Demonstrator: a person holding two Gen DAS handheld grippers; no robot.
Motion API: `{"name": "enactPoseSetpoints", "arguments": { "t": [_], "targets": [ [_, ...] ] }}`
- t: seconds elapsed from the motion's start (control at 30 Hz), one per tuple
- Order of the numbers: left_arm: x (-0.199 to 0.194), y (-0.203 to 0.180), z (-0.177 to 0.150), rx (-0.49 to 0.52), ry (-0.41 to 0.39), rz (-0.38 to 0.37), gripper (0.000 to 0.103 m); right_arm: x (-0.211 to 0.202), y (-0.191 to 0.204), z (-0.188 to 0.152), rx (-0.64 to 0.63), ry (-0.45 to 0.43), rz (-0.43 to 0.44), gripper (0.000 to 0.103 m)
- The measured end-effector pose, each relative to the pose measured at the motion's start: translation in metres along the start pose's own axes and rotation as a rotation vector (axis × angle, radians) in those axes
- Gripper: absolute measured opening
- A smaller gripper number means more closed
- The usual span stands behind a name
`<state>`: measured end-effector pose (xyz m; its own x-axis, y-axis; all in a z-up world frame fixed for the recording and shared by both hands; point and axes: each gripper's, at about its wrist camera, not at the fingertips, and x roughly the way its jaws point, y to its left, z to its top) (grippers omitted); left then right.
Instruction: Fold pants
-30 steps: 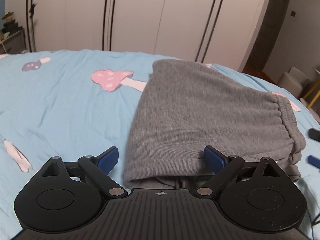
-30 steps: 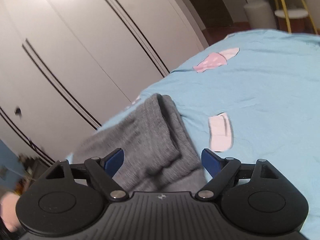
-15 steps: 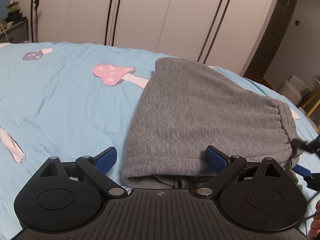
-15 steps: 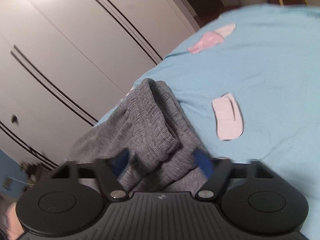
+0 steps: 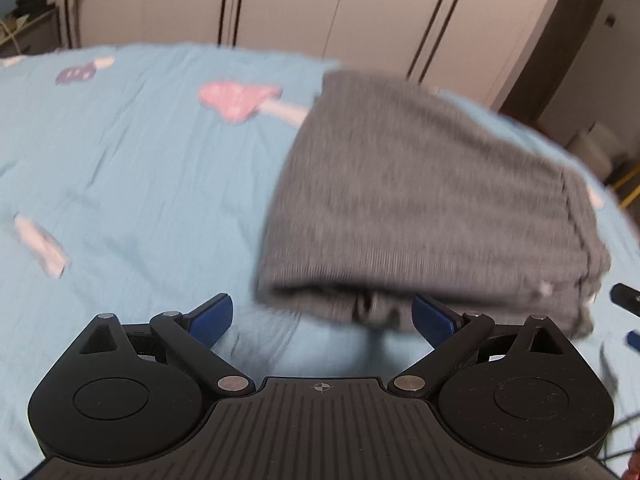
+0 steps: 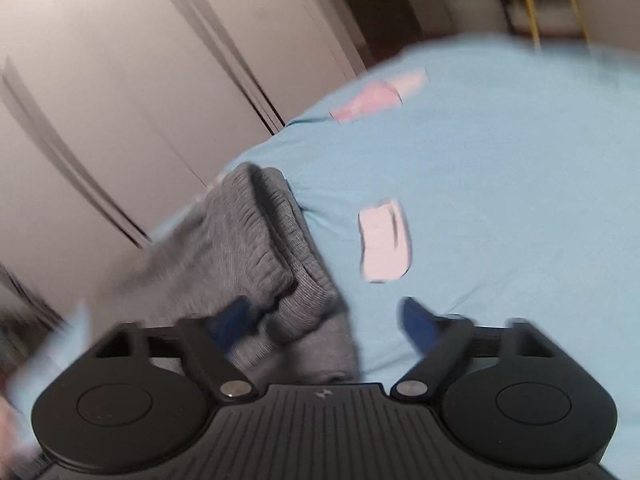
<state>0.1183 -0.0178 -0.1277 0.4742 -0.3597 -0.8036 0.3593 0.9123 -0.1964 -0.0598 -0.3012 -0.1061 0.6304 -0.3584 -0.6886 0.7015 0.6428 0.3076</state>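
Though the left wrist view is smeared, the grey sweatpants (image 5: 432, 204) read plainly as a folded bundle on the blue mushroom-print bedsheet (image 5: 120, 184), lying ahead of the left gripper (image 5: 322, 316) and off to its right, long axis running away toward the wardrobe doors (image 5: 360, 16); the near folded edge sits just beyond the fingertips, the right pad tucked under it, the left over bare sheet; the jaws stand wide and grip nothing. In the right wrist view the elastic waistband (image 6: 260, 240) end of the bundle lies ahead and to the left of the right gripper (image 6: 324, 320); its jaws have just been opening and now stand at their widest, the left pad against the cloth, the right over sheet, pinching nothing; this hand seems nearer the waistband.
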Motion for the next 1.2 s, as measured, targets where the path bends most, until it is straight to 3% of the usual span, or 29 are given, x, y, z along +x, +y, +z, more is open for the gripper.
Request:
{"name": "enactPoseSetpoints", "arguments": {
  "t": [0.17, 0.27, 0.47, 0.73, 0.9, 1.2],
  "targets": [
    [-0.016, -0.035, -0.024, 0.205, 0.076, 0.163, 0.099, -0.032, 0.028, -0.031, -0.197, 0.056, -0.116, 0.100],
    [-0.039, -0.051, -0.037, 0.294, 0.042, 0.208, 0.100, -0.052, 0.044, -0.044, -0.277, 0.079, -0.169, 0.100],
    [-0.080, -0.043, -0.032, 0.222, 0.041, 0.083, 0.101, -0.074, 0.080, -0.048, -0.423, 0.188, -0.177, 0.100],
    [-0.106, -0.044, -0.006, 0.283, 0.085, 0.140, 0.101, -0.084, 0.108, -0.030, -0.347, 0.306, -0.152, 0.100],
    [-0.102, -0.041, 0.012, 0.244, 0.164, 0.118, 0.101, -0.077, 0.131, -0.021, -0.389, 0.366, -0.182, 0.100],
    [-0.082, -0.044, 0.034, 0.231, 0.206, 0.149, 0.101, -0.062, 0.146, 0.004, -0.381, 0.362, -0.189, 0.100]
  ]
}}
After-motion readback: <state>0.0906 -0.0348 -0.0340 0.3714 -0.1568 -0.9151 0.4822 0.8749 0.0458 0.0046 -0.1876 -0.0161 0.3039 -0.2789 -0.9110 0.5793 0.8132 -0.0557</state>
